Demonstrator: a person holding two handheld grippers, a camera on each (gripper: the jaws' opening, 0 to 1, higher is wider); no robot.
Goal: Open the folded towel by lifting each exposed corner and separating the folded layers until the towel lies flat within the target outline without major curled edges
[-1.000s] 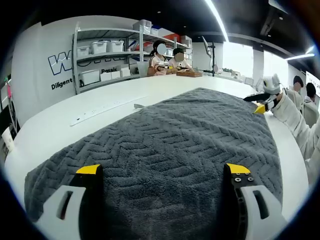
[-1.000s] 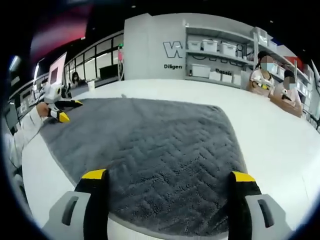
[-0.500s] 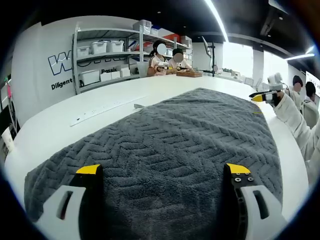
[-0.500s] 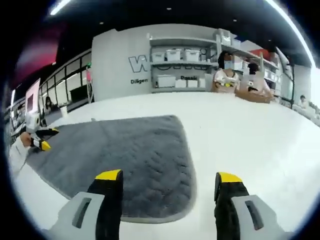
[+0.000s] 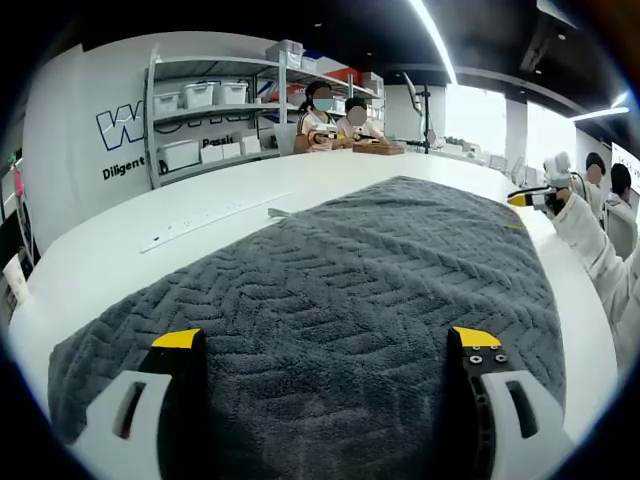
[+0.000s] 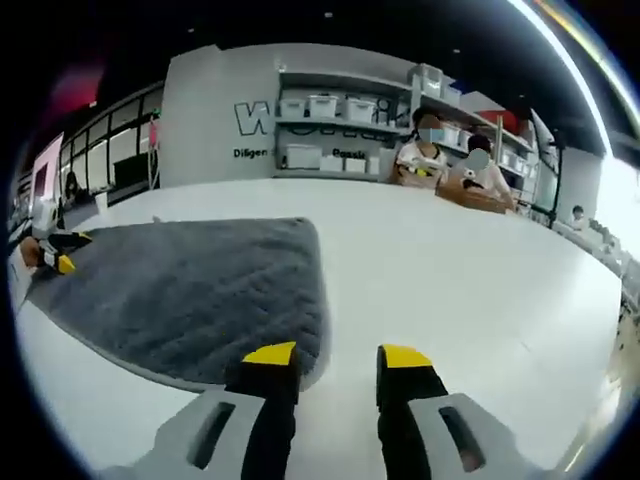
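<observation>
Towel spread on the white table.
My left gripper (image 5: 325, 345) hovers over the grey towel (image 5: 350, 270), jaws wide apart. My right gripper (image 6: 335, 355), jaws nearly together and holding nothing, sits above the table (image 6: 480, 270) beside the towel's near right corner.

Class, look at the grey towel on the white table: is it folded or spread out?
Spread. The towel lies as one broad sheet on the table, no stacked layers or curled corner visible; its near edge is hidden behind the left tool.
</observation>
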